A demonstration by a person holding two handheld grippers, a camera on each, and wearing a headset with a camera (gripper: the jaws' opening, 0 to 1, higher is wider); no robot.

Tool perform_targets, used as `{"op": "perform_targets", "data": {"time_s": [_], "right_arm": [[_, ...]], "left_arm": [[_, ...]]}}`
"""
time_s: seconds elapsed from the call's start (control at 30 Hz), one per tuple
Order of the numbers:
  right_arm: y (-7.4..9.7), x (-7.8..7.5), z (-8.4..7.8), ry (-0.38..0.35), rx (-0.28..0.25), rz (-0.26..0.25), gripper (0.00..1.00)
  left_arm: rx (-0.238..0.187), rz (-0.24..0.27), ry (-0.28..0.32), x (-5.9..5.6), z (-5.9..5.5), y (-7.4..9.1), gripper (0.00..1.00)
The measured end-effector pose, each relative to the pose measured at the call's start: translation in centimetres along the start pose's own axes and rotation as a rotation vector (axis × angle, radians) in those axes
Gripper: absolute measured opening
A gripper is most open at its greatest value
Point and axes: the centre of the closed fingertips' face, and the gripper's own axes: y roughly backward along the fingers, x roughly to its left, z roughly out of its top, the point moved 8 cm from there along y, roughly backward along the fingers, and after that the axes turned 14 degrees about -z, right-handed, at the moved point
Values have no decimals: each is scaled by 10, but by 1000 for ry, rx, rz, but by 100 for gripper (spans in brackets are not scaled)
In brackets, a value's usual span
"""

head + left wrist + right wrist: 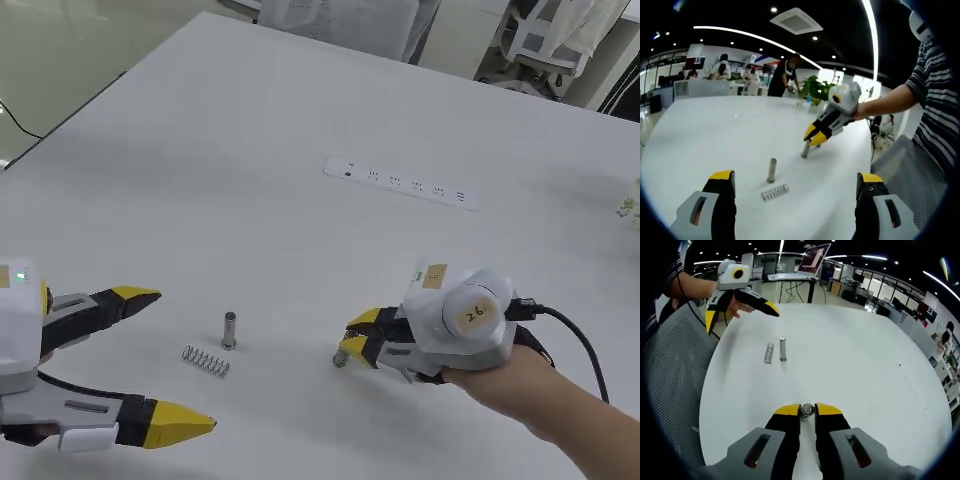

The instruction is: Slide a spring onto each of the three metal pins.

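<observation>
Our left gripper hangs low over the white table, its yellow-tipped jaws spread wide with nothing in them. Right ahead of that gap lies the small coiled steel-wire spring, flat on the table and a touch toward the left jaw.

Here's the catch. In the left gripper view the spring's long axis runs across, close to the line from jaw to jaw. We judge that a straight close would press it end-on. A roll of the wrist looks needed to pinch it across the coils.

Just beyond the spring, near but not touching, stands the short grey upright metal pin, its axis vertical. Our right gripper is well off to the other side, jaws drawn almost together on a second short metal pin down at the tabletop. So the left is clearly the nearer to the spring, and it's the free one.
</observation>
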Motion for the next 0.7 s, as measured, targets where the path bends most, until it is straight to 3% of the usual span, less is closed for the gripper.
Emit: {"op": "perform_targets", "data": {"time_s": [0.13, 0.7], "right_arm": [[0, 0, -1, -32, 2, -5, 8], [0, 2, 1, -19, -1, -2, 9]], "left_arm": [[-2, 2, 1, 0, 0, 0, 98], [0, -4, 2, -1, 1, 1, 98]]}}
